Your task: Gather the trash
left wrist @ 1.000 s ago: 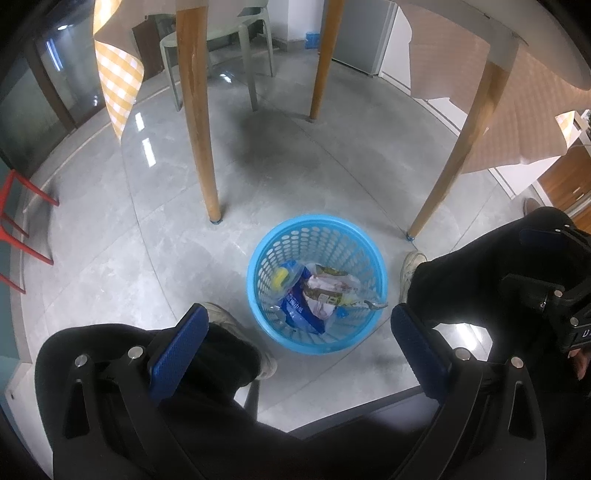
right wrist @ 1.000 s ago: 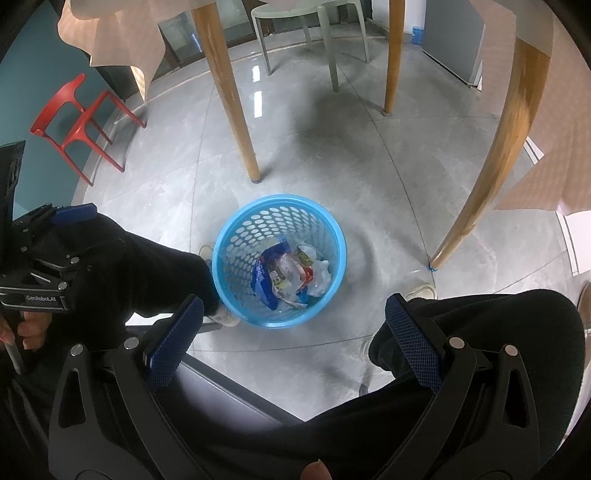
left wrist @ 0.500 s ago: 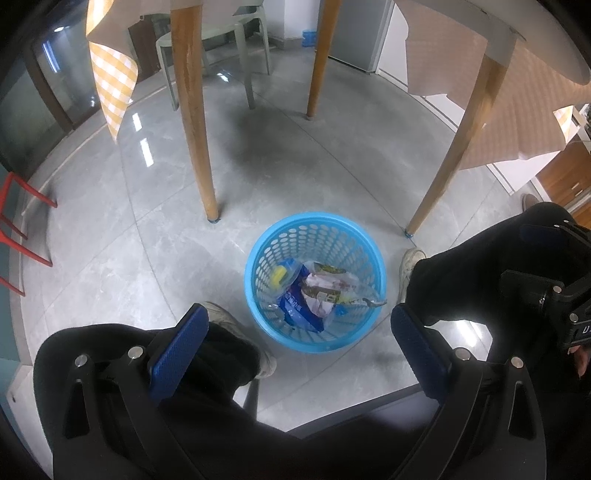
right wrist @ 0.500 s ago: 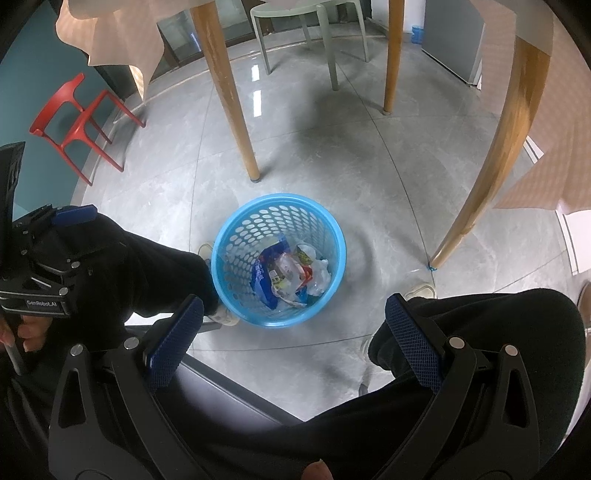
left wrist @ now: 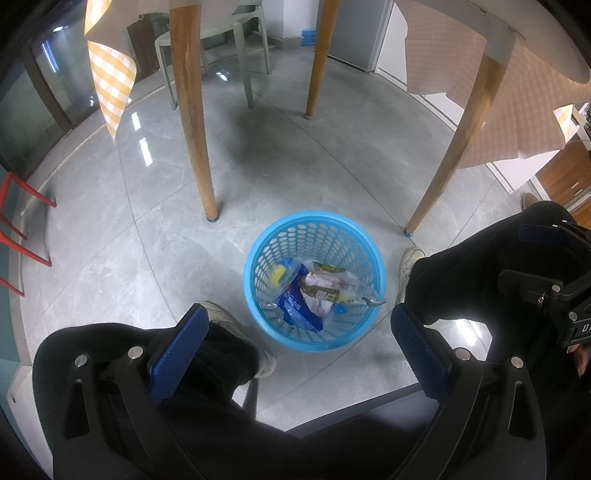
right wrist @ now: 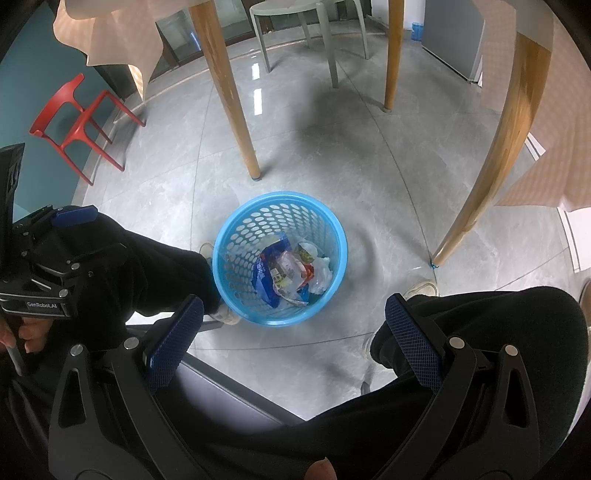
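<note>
Both grippers over the basket

I see my left gripper (left wrist: 299, 325) and right gripper (right wrist: 293, 317) spread wide, holding nothing, above the blue basket (left wrist: 258, 254) of wrappers (left wrist: 317, 291).

Read "GenRobot.AI" in white on black body of left gripper (right wrist: 48, 273), at left in right wrist view. Noted white print on blue wrapper (right wrist: 264, 275) inside blue basket (right wrist: 236, 225); illegible.

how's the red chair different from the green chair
The red chair has thin angular legs and stands by the teal wall; the green chair is pale, with thicker legs, and stands beyond the table legs. The red one shows its backrest; the green shows only seat and legs. Both stand upright on the grey floor.
</note>
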The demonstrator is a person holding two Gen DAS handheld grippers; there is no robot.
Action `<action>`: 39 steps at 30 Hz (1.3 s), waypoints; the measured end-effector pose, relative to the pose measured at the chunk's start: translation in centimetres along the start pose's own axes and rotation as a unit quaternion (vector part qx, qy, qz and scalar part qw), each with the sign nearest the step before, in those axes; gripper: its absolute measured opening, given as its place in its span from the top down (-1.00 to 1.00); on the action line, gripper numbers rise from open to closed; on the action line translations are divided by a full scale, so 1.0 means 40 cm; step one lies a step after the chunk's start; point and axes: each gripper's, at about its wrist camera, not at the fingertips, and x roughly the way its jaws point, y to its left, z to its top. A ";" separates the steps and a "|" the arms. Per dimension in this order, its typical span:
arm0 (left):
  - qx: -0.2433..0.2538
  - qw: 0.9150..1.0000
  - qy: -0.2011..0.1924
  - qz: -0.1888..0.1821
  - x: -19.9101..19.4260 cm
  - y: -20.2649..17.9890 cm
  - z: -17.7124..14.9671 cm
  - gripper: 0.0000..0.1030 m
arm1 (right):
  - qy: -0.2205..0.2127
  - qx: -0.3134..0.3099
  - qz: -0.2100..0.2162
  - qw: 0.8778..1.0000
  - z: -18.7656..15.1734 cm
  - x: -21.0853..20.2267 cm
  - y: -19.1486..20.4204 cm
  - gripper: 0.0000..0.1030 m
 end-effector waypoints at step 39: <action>0.003 1.000 0.005 -0.002 0.005 -0.025 -0.021 -0.89 | 0.001 0.000 0.001 1.000 0.005 0.000 -0.009 -0.83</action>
